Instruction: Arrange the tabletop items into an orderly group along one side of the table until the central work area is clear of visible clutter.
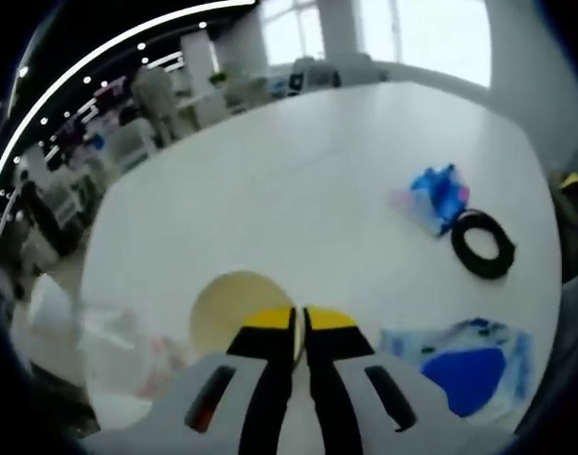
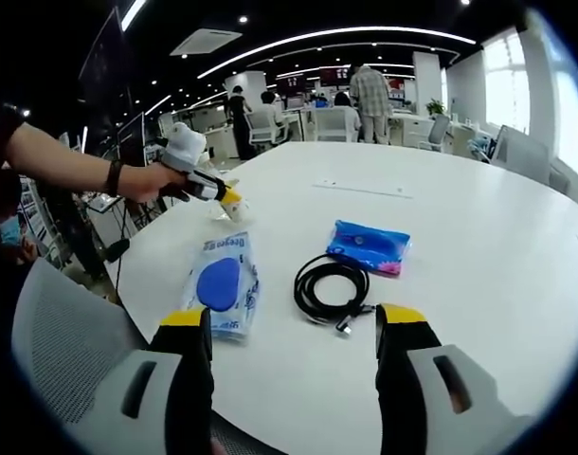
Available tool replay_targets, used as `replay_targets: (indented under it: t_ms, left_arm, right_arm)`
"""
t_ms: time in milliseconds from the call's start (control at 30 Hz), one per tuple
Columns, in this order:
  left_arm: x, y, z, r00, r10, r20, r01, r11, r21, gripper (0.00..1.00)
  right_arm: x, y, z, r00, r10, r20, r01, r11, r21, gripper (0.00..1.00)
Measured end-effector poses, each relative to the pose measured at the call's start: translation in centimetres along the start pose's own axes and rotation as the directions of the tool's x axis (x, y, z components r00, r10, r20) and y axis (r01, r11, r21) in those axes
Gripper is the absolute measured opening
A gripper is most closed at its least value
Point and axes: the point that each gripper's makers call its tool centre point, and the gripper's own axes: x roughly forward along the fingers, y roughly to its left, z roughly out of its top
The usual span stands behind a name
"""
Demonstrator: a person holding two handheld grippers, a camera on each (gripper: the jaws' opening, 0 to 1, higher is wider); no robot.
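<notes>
Your left gripper (image 1: 299, 320) is pinching its yellow tips together on the rim of a pale round lid (image 1: 238, 313) near the white table (image 1: 298, 180) edge. Your right gripper (image 2: 294, 327) is hovering with jaws spread wide and nothing between them. Beyond it are lying a packet with a blue disc (image 2: 221, 282), a coiled black cable (image 2: 331, 288), and a blue pouch (image 2: 369, 245), all close together

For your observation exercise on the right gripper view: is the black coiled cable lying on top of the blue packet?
No: the black coiled cable lies on the bare white table, just in front of the blue packet, not on it.
</notes>
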Motion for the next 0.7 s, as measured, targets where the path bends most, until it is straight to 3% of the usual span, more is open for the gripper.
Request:
replay_targets:
  t_ms: [200, 700]
  left_arm:
    - [0.75, -0.36, -0.54, 1.0, -0.005, -0.028, 0.006, 0.999, 0.044, 0.01]
    - [0.89, 0.54, -0.76, 0.998, 0.003, -0.058, 0.001, 0.997, 0.071, 0.01]
  right_arm:
    - [-0.07, -0.16, 0.0, 1.0, -0.004, 0.0, 0.004, 1.0, 0.005, 0.7]
    - [0.03, -0.21, -0.04, 1.0, -0.002, -0.001, 0.002, 1.0, 0.008, 0.7]
